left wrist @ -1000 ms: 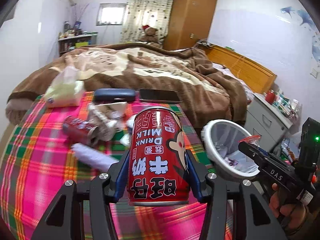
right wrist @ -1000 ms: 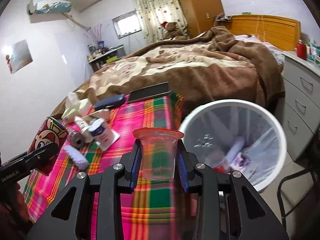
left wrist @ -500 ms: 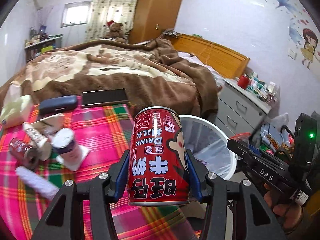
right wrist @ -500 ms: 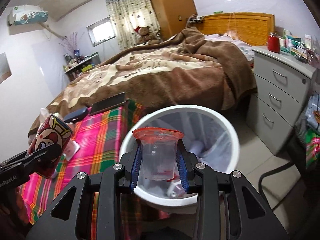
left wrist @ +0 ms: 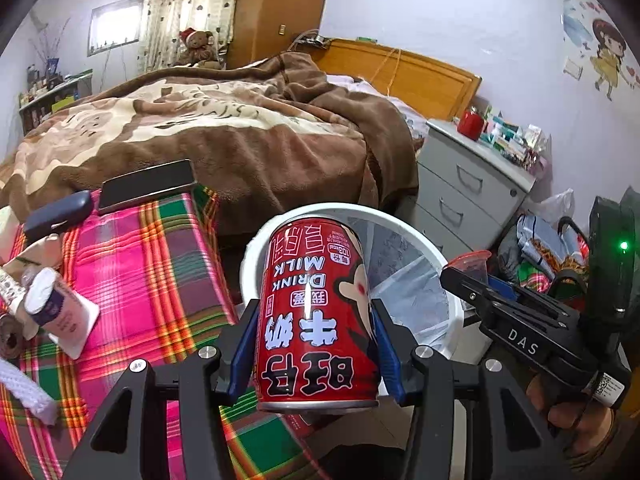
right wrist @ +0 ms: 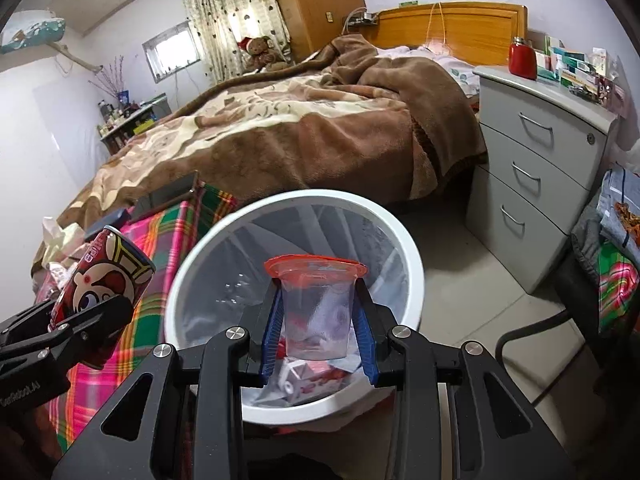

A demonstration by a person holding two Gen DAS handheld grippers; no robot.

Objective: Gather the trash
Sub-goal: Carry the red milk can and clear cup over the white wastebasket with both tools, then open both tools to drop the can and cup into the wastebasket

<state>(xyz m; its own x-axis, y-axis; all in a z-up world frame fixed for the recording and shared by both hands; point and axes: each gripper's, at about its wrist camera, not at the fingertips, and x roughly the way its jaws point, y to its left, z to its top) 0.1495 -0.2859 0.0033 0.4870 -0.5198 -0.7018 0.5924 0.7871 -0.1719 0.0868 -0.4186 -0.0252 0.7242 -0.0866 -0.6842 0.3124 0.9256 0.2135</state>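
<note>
Red milk can (left wrist: 316,316) clamped in left hand-held gripper (left wrist: 316,344), one clear cup (right wrist: 316,312) in right hand-held gripper (right wrist: 318,340), perhaps empty.

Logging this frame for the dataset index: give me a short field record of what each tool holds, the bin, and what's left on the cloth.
left tool: shut on red milk drink can, upright
right tool: shut on clear plastic cup with red rim, in front of the bin opening in its own view
bin: round white waste bin with clear liner, on floor, trash inside
plaid cloth: small white bottle, white roll remain
</note>
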